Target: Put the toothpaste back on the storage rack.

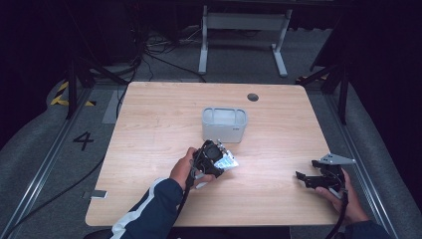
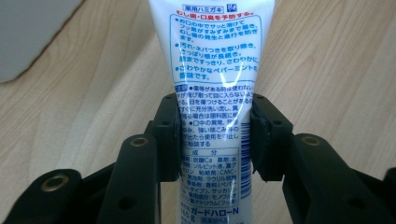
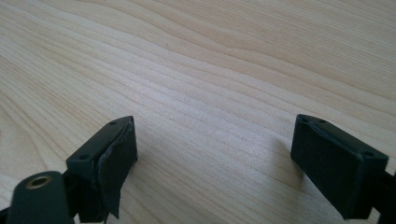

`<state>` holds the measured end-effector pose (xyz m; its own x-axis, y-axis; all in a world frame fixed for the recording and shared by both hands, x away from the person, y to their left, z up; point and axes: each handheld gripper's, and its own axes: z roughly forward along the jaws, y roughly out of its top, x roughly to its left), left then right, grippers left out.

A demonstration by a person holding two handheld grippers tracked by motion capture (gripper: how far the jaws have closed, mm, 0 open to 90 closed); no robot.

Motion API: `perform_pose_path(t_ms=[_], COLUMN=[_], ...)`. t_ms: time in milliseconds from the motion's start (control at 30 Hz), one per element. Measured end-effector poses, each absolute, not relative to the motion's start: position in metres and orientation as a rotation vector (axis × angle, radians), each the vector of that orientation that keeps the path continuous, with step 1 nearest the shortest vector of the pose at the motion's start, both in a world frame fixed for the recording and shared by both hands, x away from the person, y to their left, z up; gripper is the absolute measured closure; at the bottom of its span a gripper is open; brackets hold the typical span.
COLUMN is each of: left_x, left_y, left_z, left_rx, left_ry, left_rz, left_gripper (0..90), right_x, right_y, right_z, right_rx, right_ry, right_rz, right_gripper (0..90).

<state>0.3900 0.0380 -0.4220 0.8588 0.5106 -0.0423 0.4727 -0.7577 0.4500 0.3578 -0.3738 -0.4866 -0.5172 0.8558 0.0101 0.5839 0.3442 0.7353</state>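
The left tongs [image 2: 215, 133] are pinching a white toothpaste tube [image 2: 212, 60]: in the left gripper view we see both black pads pressed flat against the tube's two sides, about halfway along its printed back, with blue and red Japanese lettering running above and below the grip. The tube points away from the camera toward twelve o'clock, and the wood of the tabletop [image 2: 327, 65] shows on either side of it.

From the high view we find the same left tongs [image 1: 219, 158] near the middle of the tabletop [image 1: 149, 129], held in the person's left hand [image 1: 185, 168], whose dark sleeve with a white stripe comes in from six o'clock. The toothpaste tube [image 1: 228, 162] sticks out of the tongs toward three o'clock; at this size we cannot quite tell whether its free end touches the wood or hangs just above it. A pale rectangular bin [image 1: 224, 124] stands just beyond the tongs at twelve o'clock, near them but apart.

The right tongs [image 1: 302, 178] sit at about four o'clock on the tabletop, well apart from the tube, held in the right hand [image 1: 343, 191]. In the right gripper view the right tongs [image 3: 212, 149] are spread wide with bare wood grain between the two pads.
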Motion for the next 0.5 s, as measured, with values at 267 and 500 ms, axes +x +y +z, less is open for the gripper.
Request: perform_pose_path(t_ms=[267,500], left_x=[0.39,0.386], left_y=[0.057,0.066], left_z=[-0.405,-0.39], left_rx=[2.474,2.394], left_ry=[0.718,0.7], left_rz=[0.14,0.186], left_gripper=[62.1,63.7], right_x=[0.358,0.358], right_y=[-0.374,-0.374], right_z=[-0.487,-0.487], right_rx=[1.268,1.268], right_ry=[2.234,2.234], right_rz=[0.988,0.988], right_gripper=[14.9,14.9])
